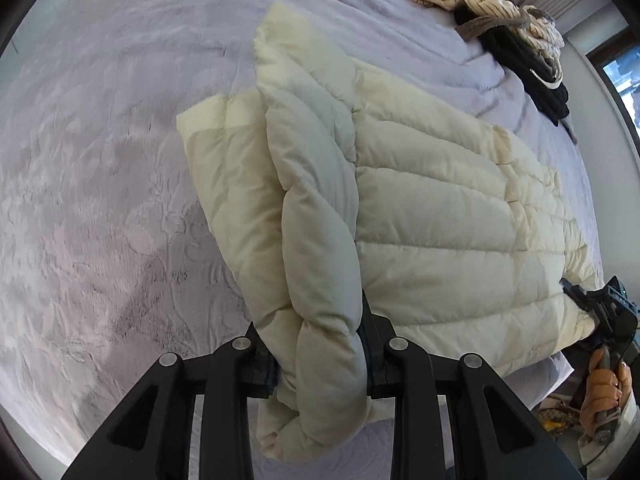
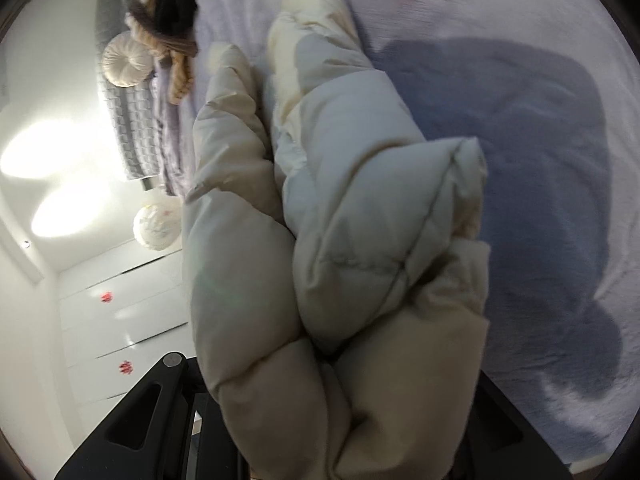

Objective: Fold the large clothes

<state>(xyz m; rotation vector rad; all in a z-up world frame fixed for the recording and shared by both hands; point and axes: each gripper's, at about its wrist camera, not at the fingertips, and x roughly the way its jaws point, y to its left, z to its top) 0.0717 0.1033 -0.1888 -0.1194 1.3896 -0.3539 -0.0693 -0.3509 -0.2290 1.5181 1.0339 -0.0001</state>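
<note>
A lavender bed [image 1: 100,200] carries the cream puffer jacket [image 1: 432,216]; the left claw [image 1: 320,364] pinches its folded sleeve edge. From the right wrist, the right claw [image 2: 332,380] clamps bunched jacket; slippery padding could slide out, undoing the fold.

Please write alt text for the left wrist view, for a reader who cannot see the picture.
A cream puffer jacket lies on a lilac bed cover, and the left gripper pinches a folded, padded part of it at the near edge. At the right edge the right gripper, held in a hand, meets the jacket's corner. A pile of striped and black clothes lies farther back.
</note>
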